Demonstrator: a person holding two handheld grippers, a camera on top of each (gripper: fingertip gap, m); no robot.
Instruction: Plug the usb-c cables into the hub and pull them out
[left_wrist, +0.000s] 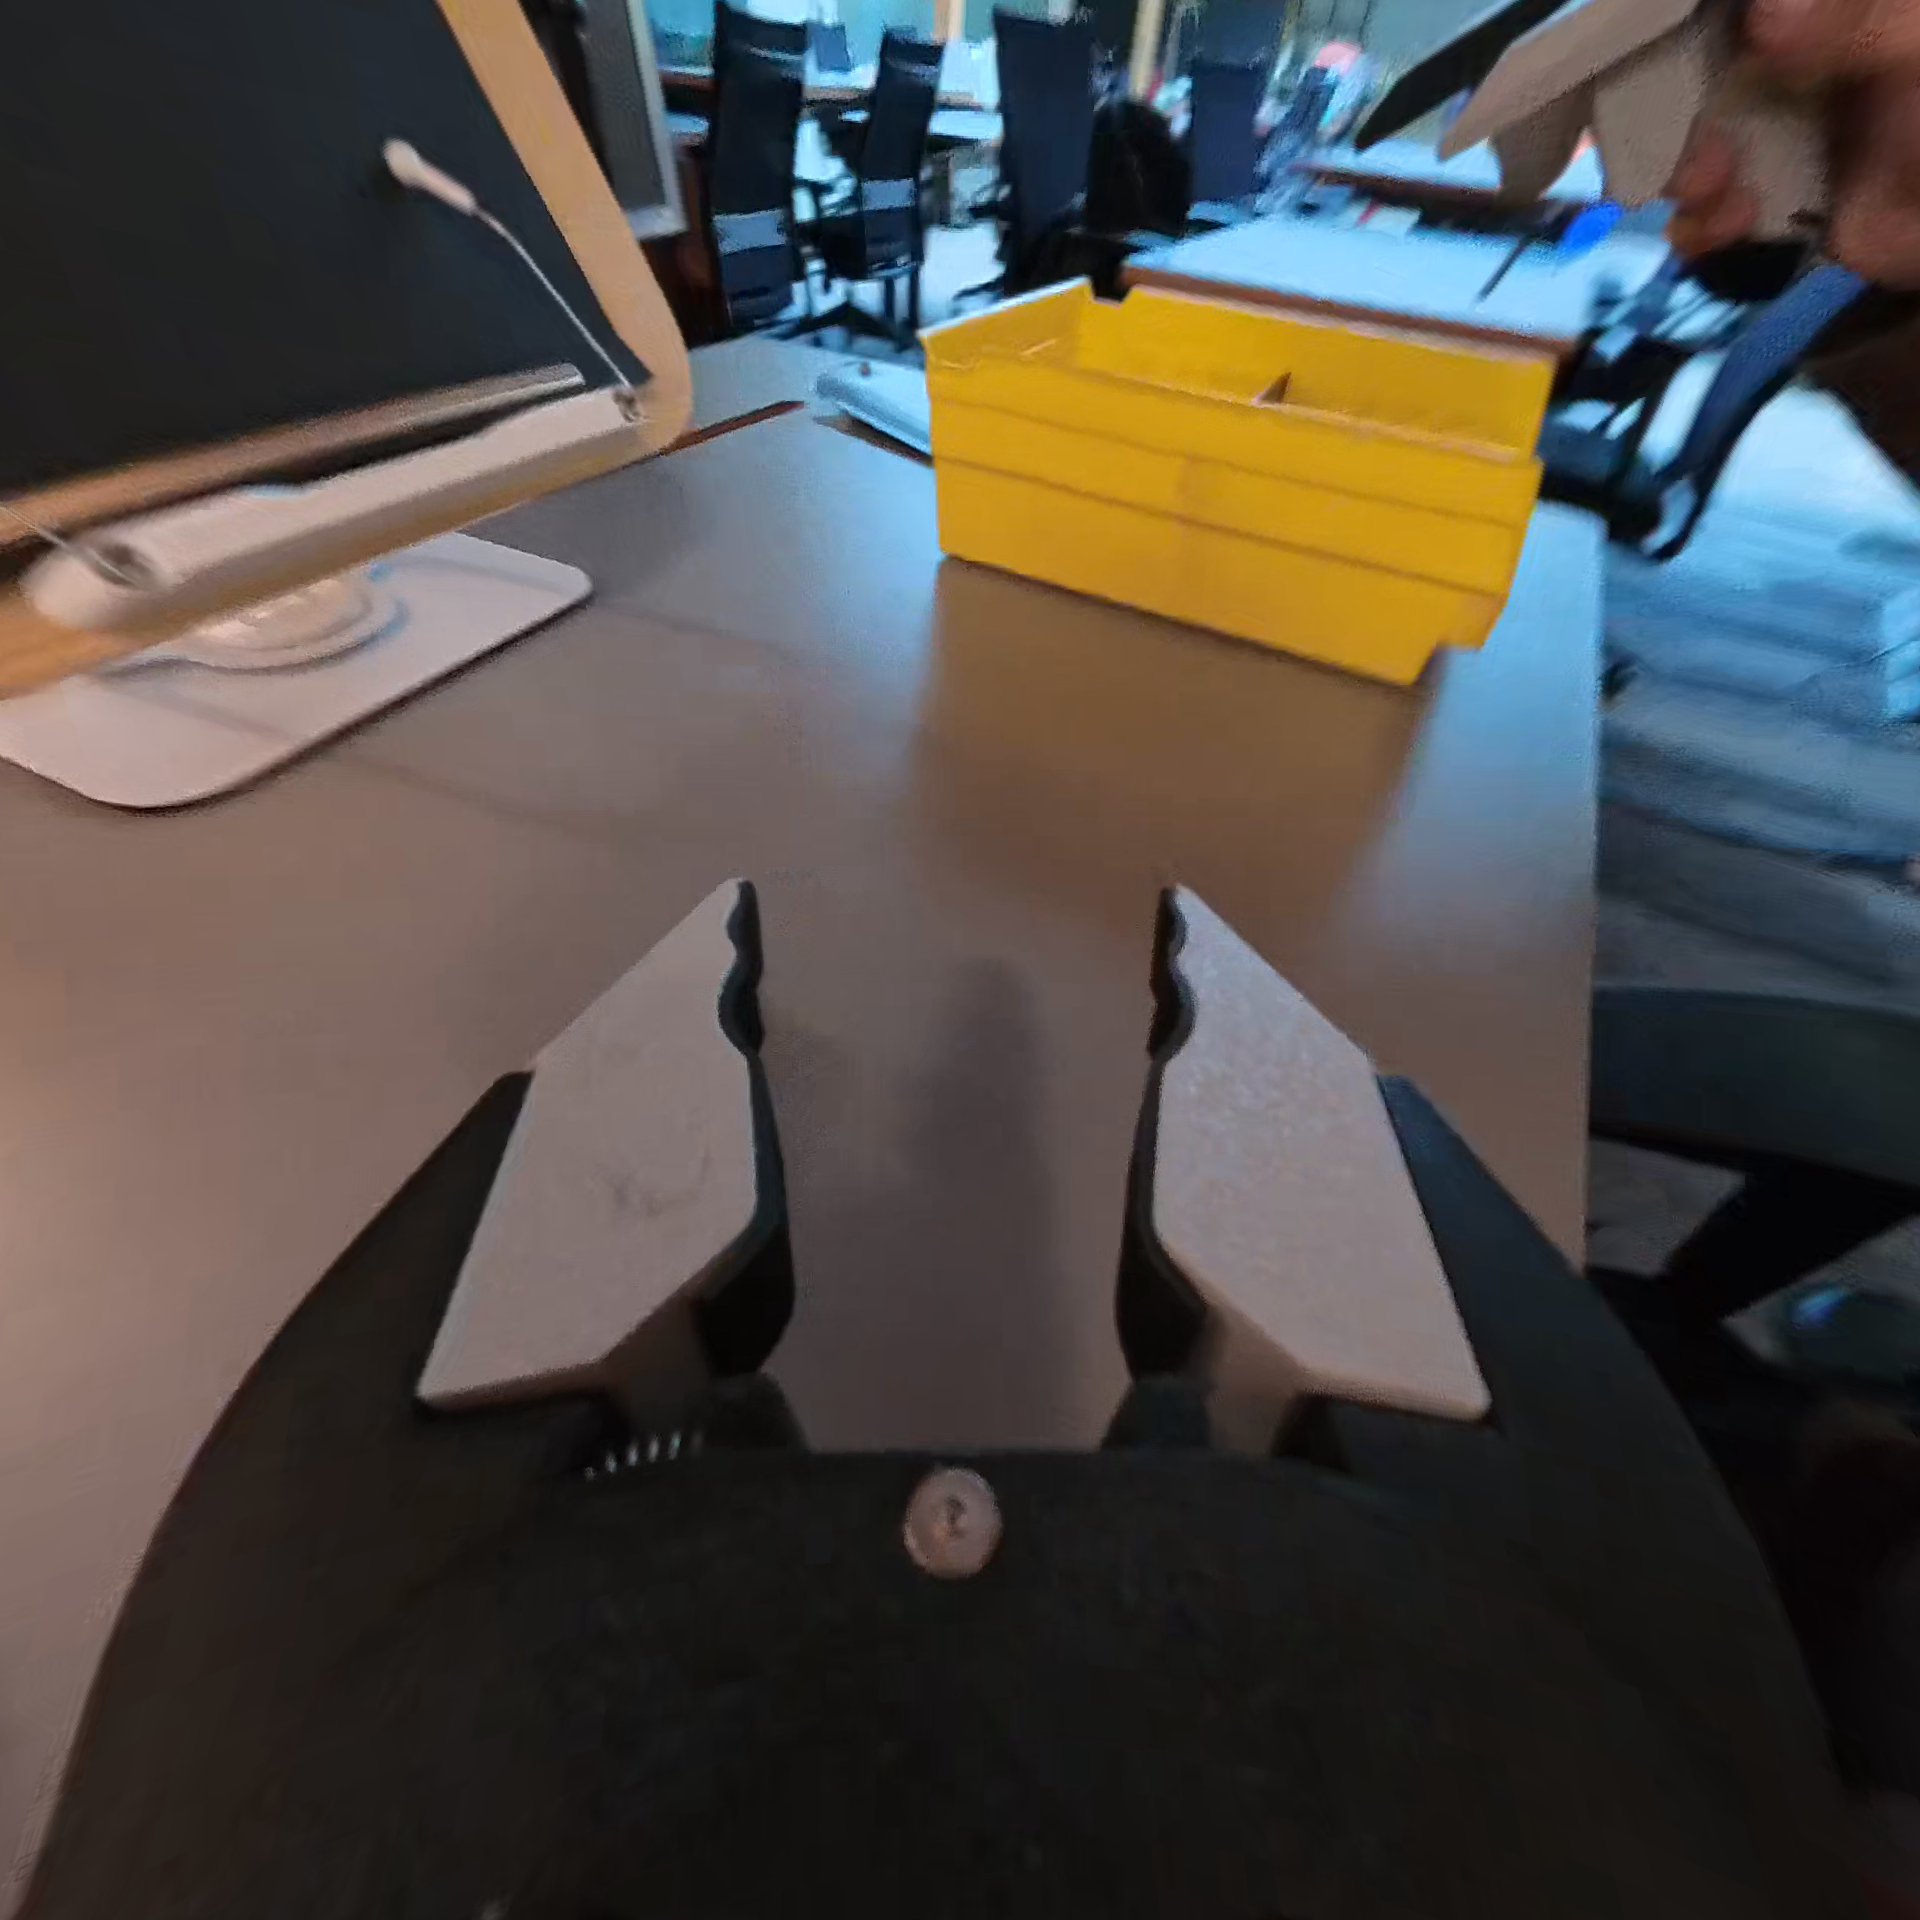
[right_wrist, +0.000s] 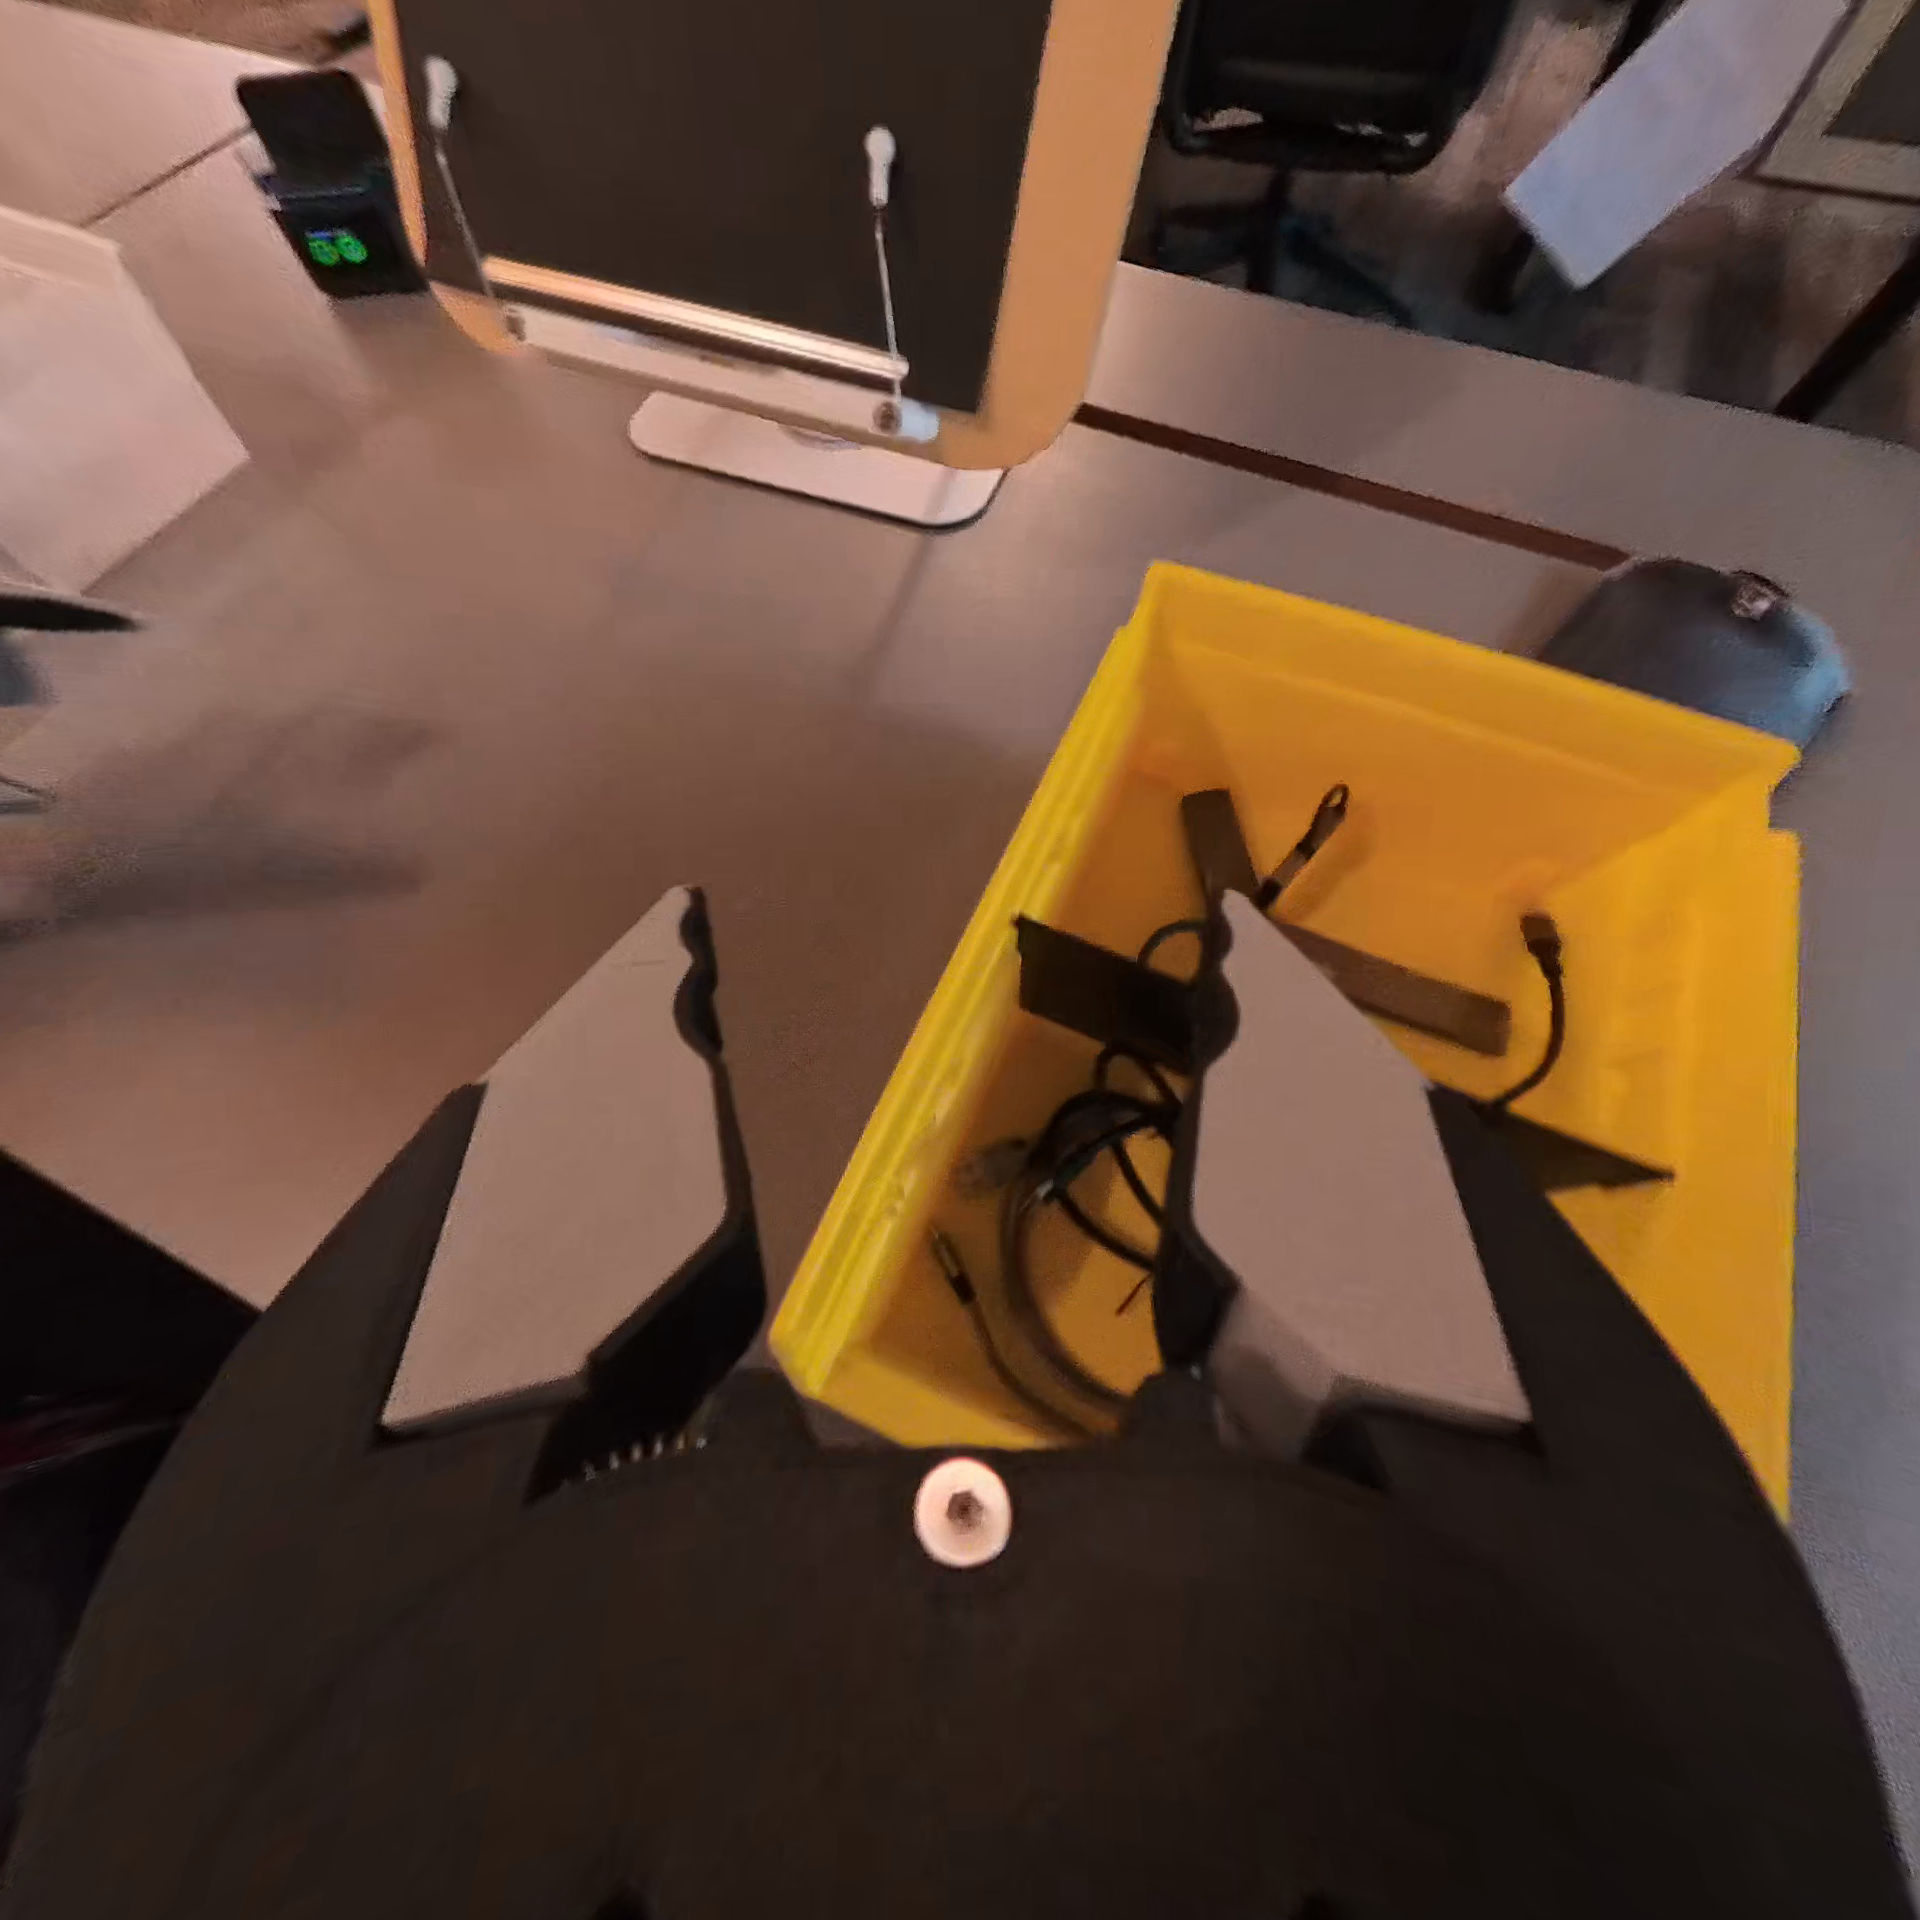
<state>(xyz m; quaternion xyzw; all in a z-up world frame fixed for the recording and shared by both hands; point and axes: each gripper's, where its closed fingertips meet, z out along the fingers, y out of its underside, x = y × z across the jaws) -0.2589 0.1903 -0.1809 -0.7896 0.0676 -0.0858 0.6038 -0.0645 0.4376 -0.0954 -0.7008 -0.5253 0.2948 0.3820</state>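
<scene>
Cables (right_wrist: 1091, 1164) lie tangled inside the yellow bin (right_wrist: 1455, 707), beneath the gaping, empty right gripper (right_wrist: 961, 914). Left gripper (left_wrist: 956, 914), also spread and empty, hovers over bare table (left_wrist: 727, 727) near the bin.

The bin (right_wrist: 1455, 717) is plain bright yellow, and the cables (right_wrist: 1081, 1174) inside it are black, beside dark grey flat pieces. The counter (left_wrist: 727, 790) under the bin is a matt grey-brown without pattern. Left of the bin, the board (right_wrist: 727, 156) has a black face with a pale tan frame and a white base, and both tongs, left (left_wrist: 958, 966) and right (right_wrist: 961, 966), are black with light grey fingers (left_wrist: 644, 1122).
</scene>
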